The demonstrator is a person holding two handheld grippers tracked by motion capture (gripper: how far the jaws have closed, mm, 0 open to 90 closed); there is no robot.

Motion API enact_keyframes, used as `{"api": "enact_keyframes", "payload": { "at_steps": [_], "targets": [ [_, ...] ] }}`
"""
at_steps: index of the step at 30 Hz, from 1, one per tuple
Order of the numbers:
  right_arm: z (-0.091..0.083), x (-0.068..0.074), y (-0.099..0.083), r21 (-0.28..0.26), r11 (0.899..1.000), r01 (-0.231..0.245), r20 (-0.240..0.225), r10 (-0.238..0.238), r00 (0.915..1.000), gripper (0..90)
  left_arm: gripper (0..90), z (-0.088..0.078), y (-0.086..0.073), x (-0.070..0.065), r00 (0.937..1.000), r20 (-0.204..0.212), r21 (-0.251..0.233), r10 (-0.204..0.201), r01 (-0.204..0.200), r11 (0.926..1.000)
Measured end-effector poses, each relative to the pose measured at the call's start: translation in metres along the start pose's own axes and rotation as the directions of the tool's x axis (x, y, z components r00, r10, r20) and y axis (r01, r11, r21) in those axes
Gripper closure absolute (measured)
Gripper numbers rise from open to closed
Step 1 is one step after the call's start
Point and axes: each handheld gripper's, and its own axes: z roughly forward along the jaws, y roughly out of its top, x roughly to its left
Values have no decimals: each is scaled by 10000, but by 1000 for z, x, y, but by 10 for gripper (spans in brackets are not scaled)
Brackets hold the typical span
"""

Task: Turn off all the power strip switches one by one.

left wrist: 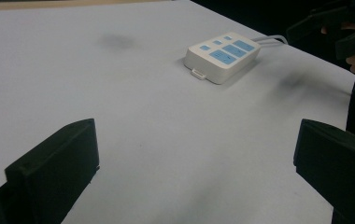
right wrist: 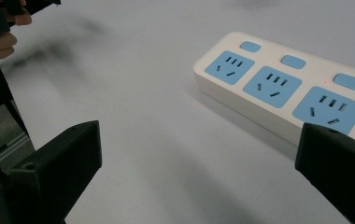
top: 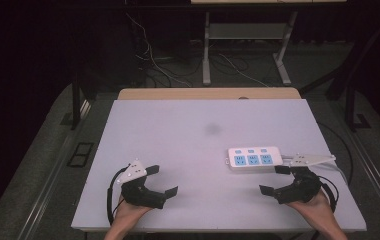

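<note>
Two hands come in over the near edge of the table (top: 178, 130), each holding a pair of black tongs. On the near left side, the left hand (top: 128, 212) holds the left tongs (top: 162, 181), whose jaws stand wide apart with nothing between them; in the left gripper view they (left wrist: 194, 154) frame bare pale table surface. On the near right side, the right hand (top: 310, 205) holds the right tongs (top: 274, 180), also spread wide and empty, with a grey three-cornered plate (top: 310, 160) on top.

Just beyond the right tongs, toward the right edge of the table, lies a white power strip (top: 255, 159), flat on the surface with its long side running roughly along the near edge. It carries three blue sockets in a row and three small blue buttons behind them. One jaw of the right tongs reaches close to the strip's right end; whether it touches cannot be told. In the right gripper view the strip (right wrist: 278, 88) lies just ahead and toward one jaw, which overlaps its near end in the picture, while the gap between the jaws (right wrist: 199, 154) holds only table. From the left gripper view the strip (left wrist: 222, 56) lies well ahead of the left tongs, and a pale cable (left wrist: 269, 39) runs from its far end.

Farther back, a faint dark smudge (top: 213, 130) marks the middle of the table. Past the far edge, cables (top: 153, 65) lie on the floor.
</note>
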Motion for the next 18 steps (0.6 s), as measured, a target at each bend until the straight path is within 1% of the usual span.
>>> {"api": "enact_keyframes", "payload": {
  "at_steps": [4, 10, 18],
  "targets": [
    [-4, -2, 5, 120, 9999, 0, 26, 0, 10000, 4, 0, 1, 0, 0, 10000, 0, 26, -27, 27, 10000],
    [-8, -4, 12, 266, 9996, 128, 56, -130, 9999, 5, 0, 1, 0, 0, 10000, 15, 45, -23, 23, 10000],
    [-12, -6, 21, 418, 9989, 209, 79, -213, 9997, 5, 0, 1, -1, 0, 10000, -14, 35, -55, 55, 10000]
  ]
}}
